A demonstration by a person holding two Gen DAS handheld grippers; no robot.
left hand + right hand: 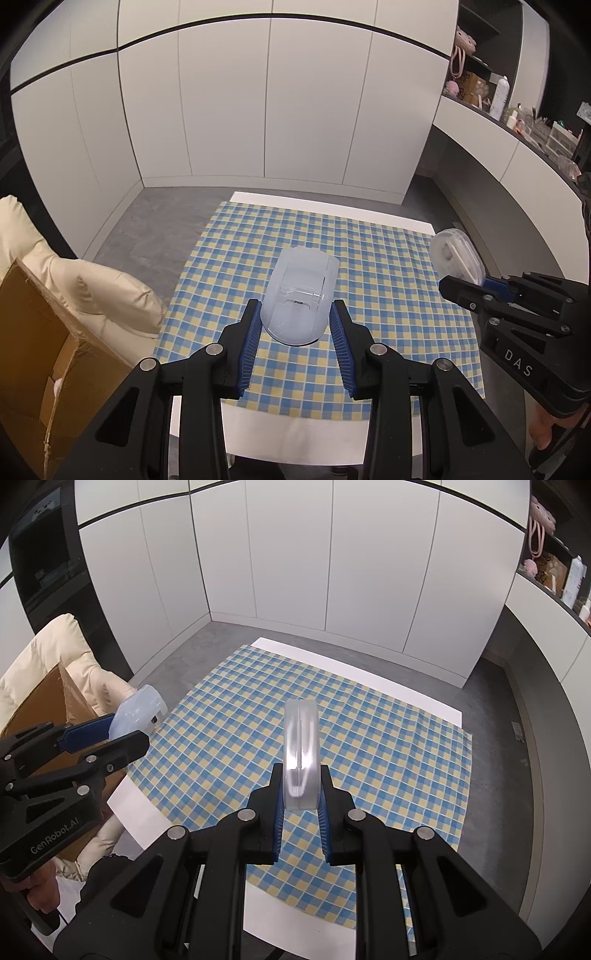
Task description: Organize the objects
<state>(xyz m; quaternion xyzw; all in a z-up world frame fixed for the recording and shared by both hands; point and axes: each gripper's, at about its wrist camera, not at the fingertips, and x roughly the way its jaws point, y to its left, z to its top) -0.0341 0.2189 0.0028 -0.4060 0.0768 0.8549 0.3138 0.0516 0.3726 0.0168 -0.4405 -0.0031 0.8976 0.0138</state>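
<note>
Here, largest first:
Table [369, 216]: one, white, covered by one blue-and-yellow checked cloth [388, 266].
Armchair [110, 291]: one, cream, padded, left of the table.
Cardboard box [33, 332]: one, brown, flap open, resting on the armchair.
Pale blue case [297, 295]: one, translucent, rounded like a shell with a clear window across its middle; held above the cloth's centre in the left view.
Clear flat case [300, 753]: one, frosted oval, thin, seen edge-on and upright, something white inside.
Left gripper [297, 315]: black with blue ribbed pads, jaws part-way apart, clamped on the near end of the pale blue case, which sticks out beyond the tips.
Right gripper [300, 786]: same build, jaws drawn narrow, pinching the near edge of the clear flat case over the cloth.
</note>
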